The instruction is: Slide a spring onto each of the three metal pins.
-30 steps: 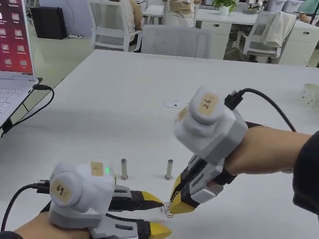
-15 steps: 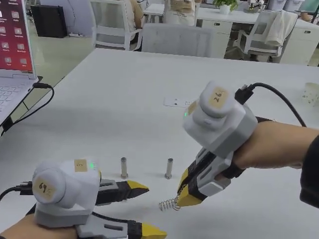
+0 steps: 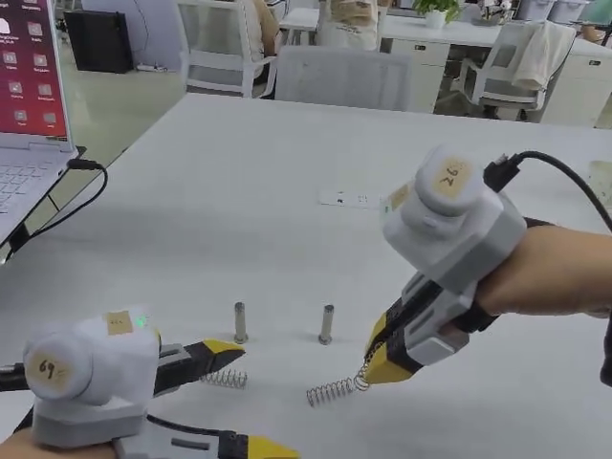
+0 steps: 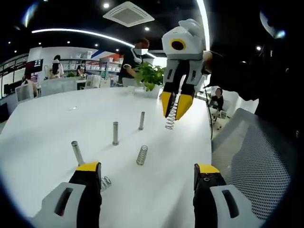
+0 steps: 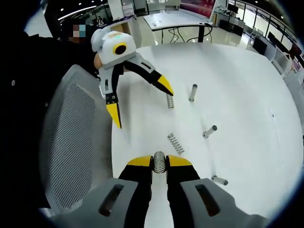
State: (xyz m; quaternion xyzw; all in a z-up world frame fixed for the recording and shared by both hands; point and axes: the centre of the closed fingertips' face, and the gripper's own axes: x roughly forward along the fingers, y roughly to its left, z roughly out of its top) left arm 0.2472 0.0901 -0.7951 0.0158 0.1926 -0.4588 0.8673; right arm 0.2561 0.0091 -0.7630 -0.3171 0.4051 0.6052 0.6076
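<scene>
Working outward from our edge of the white bench [image 3: 191, 210], we find the left gripper [image 4: 146, 165] nearest us, on the near side of the middle pin [image 3: 327, 325] and to its left, jaws spread wide apart with nothing in them. The first loose spring [image 3: 225, 379] lies on the bench just beside that gripper's far jaw, nearer to us than the middle pin and left of it. The second loose spring [image 5: 175, 142] lies on its side almost straight in front of the middle pin. The right gripper [image 3: 375, 369] reaches in from the right of the middle pin, tilted down toward the bench, jaws pressed together on one end of the held spring [image 4: 171, 116]; in the left gripper view the rest of that spring hangs free below the tips. It ends close to the second loose spring, and we cannot tell whether the two touch. The middle pin stands upright and bare; the left pin [image 3: 240, 323] stands beside it, the right pin [image 5: 219, 180] on its other side, close by the right gripper, both bare as well. Beyond the middle pin a small white strip [image 3: 342, 199] lies flat on the bench. Far to its left an open laptop [image 3: 24, 115] sits at the bench's edge with a black cable [image 3: 81, 191] plugged in, and past the far edge stand office chairs [image 3: 335, 76].
</scene>
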